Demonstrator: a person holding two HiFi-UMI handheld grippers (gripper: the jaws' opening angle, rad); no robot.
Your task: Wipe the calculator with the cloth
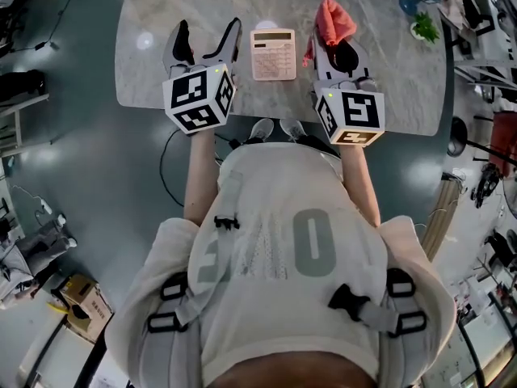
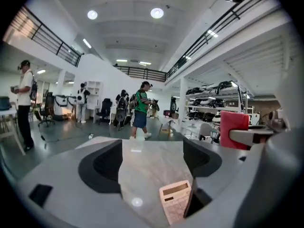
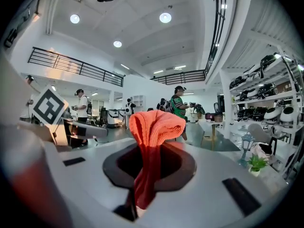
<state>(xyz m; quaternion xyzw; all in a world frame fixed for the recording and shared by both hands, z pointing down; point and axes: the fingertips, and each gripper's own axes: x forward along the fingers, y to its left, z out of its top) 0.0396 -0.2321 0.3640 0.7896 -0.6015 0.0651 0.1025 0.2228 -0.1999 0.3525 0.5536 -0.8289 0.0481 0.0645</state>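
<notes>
A pink calculator [image 1: 273, 53] lies flat on the marble table [image 1: 153, 79], between my two grippers. My left gripper [image 1: 208, 43] hovers just left of it, jaws wide open with nothing between them. In the left gripper view the calculator [image 2: 175, 202] lies low on the right, partly hidden behind the right jaw, and the left gripper [image 2: 154, 158] has only bare table in its gap. My right gripper [image 1: 339, 48] is shut on a red-orange cloth [image 1: 332, 21], which bunches up above the jaws to the right of the calculator. In the right gripper view the cloth [image 3: 154, 137] fills the middle of the right gripper [image 3: 151, 164].
A small potted plant [image 1: 423, 29] and a blue object [image 1: 409, 5] stand at the table's far right. The table's near edge runs just in front of the person's feet. Several people stand and walk in the hall beyond the table [image 2: 140, 109].
</notes>
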